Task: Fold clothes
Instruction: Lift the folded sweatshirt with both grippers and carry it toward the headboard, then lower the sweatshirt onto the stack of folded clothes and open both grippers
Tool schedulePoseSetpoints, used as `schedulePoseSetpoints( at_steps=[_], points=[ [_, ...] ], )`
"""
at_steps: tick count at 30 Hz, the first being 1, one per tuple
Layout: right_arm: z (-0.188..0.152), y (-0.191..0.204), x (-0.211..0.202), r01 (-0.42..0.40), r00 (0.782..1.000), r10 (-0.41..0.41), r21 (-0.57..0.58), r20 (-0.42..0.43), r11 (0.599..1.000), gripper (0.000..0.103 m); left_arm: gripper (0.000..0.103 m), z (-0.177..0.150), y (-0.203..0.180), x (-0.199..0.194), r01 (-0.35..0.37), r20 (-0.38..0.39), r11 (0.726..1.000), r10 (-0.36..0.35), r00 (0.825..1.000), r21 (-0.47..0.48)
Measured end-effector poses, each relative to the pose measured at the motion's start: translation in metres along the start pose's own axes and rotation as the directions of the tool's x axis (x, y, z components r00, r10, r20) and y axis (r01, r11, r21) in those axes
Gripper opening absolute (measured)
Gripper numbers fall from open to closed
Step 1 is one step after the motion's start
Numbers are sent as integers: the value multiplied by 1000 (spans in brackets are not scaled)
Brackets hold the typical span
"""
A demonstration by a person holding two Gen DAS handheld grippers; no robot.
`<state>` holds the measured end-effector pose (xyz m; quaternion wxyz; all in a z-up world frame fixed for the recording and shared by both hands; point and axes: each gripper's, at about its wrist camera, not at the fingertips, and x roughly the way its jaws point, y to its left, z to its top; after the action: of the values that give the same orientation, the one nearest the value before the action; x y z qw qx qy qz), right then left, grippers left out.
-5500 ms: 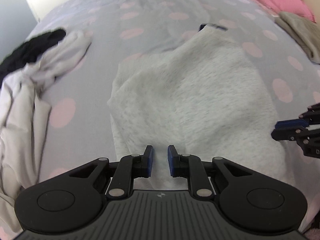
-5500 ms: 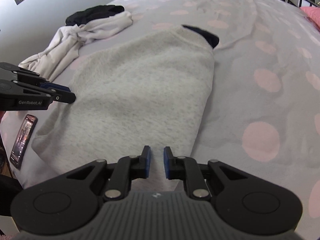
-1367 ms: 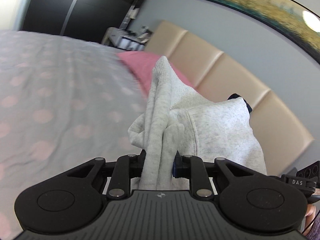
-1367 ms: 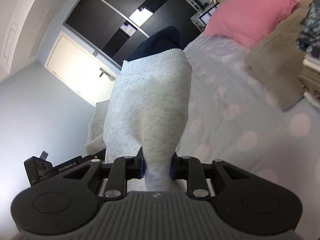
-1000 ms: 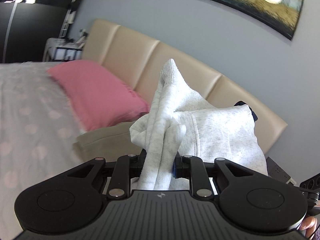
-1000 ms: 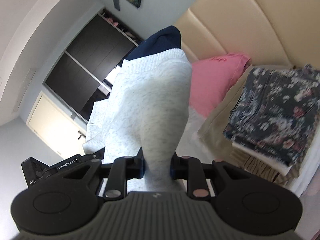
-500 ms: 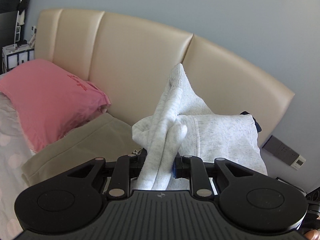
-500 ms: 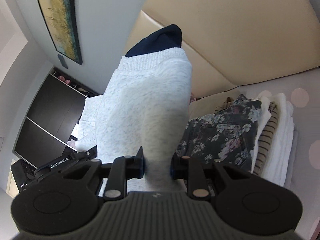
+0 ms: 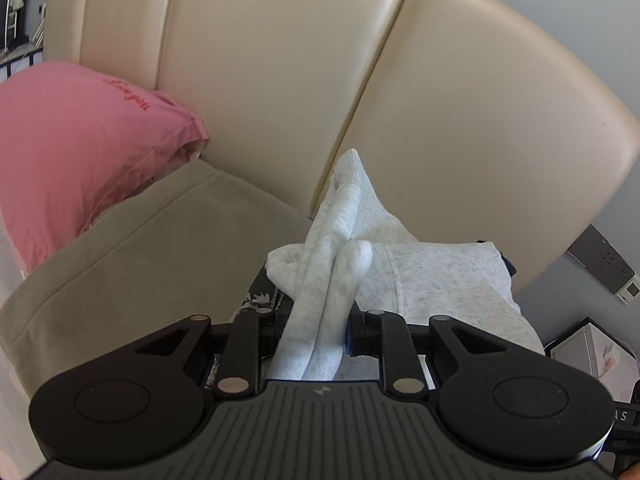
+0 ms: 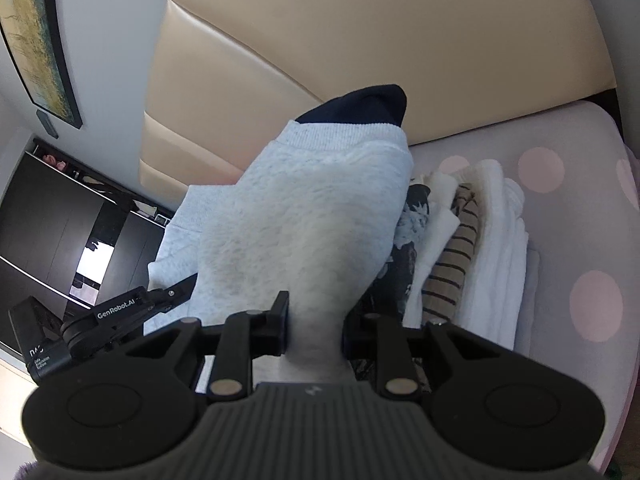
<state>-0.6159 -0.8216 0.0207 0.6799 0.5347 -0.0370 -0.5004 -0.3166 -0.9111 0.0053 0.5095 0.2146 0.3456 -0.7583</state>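
A folded light grey sweatshirt [image 9: 432, 280] with a dark navy collar [image 10: 360, 106] hangs between my two grippers, held in the air near the headboard. My left gripper [image 9: 316, 330] is shut on a bunched edge of the sweatshirt. My right gripper [image 10: 314, 326] is shut on the other edge of the sweatshirt [image 10: 304, 232]. The left gripper also shows in the right wrist view [image 10: 168, 298] at lower left. The sweatshirt hangs over a stack of folded clothes [image 10: 472, 240] on the bed and hides part of it.
The stack holds a floral piece [image 10: 400, 264], a striped piece [image 10: 448, 276] and white pieces [image 10: 500, 248]. A beige headboard [image 9: 440, 120] is close ahead. A pink pillow [image 9: 80, 140] and a tan cushion [image 9: 140, 260] lie to the left. The polka-dot bedspread [image 10: 580, 240] lies to the right.
Both grippers have carried the sweatshirt closer to the headboard and lower over the stack of folded clothes. Both stay shut on it.
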Motion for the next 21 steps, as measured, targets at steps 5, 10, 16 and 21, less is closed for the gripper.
schedulePoseSetpoints(
  at_steps=[5,10,16,21],
  points=[
    [6,16,-3,71,997,-73,-76,-21,995,40,28,6,-6,-15,-40,-12,999,40,999,-11],
    [5,8,-7,160,987,-160,-143,5,977,48,30,16,-5,-53,-88,71,996,90,993,-25],
    [9,24,-43,234,971,-215,-244,105,941,48,30,5,-7,-99,-109,118,994,107,987,13],
    [-1,48,-53,185,982,-154,-398,108,899,47,30,-36,-17,-124,-88,126,995,80,989,57]
  ],
)
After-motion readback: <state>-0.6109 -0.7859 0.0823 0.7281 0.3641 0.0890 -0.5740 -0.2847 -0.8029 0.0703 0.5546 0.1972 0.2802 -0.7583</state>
